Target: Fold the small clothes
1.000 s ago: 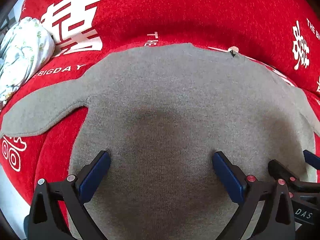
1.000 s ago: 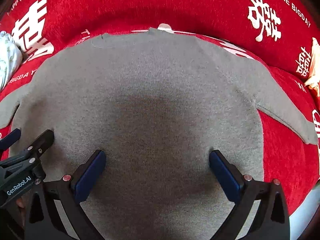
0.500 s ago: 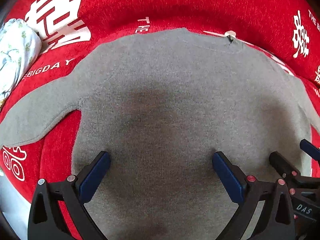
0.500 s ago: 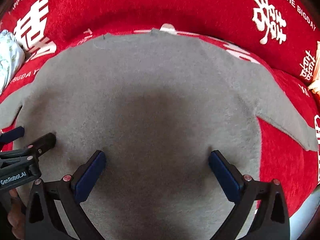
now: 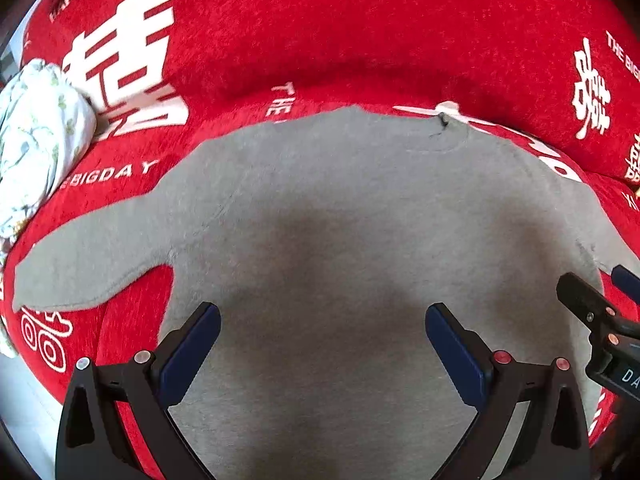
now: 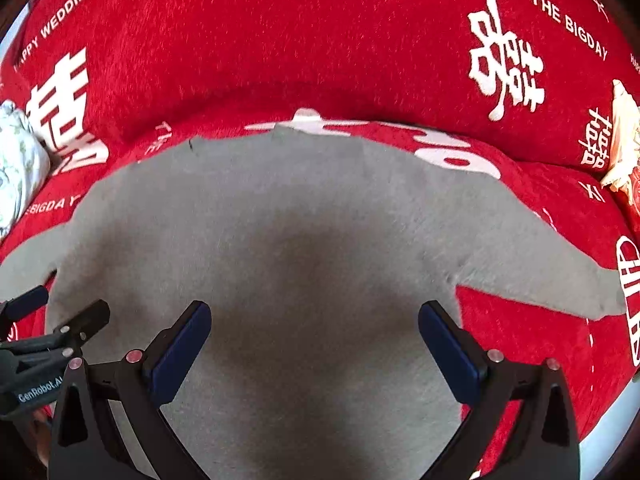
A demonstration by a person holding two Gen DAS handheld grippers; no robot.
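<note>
Plainly, the grey sweater (image 5: 328, 240) lay flat and face-down on the red cover (image 5: 320, 40), neckline at 12 o'clock, sleeves out toward 9 and 3. It looked soft, light and limp, likely to sag, so I judged the sleeve cuff (image 5: 44, 280) and hem corners the best holds. My left fingers (image 5: 322, 344) and right fingers (image 6: 314, 340) both stood wide apart above the body, gripping nothing. A floral bundle (image 5: 36, 136) at 10 o'clock crowded the left; open cover lay beyond the neckline.
</note>
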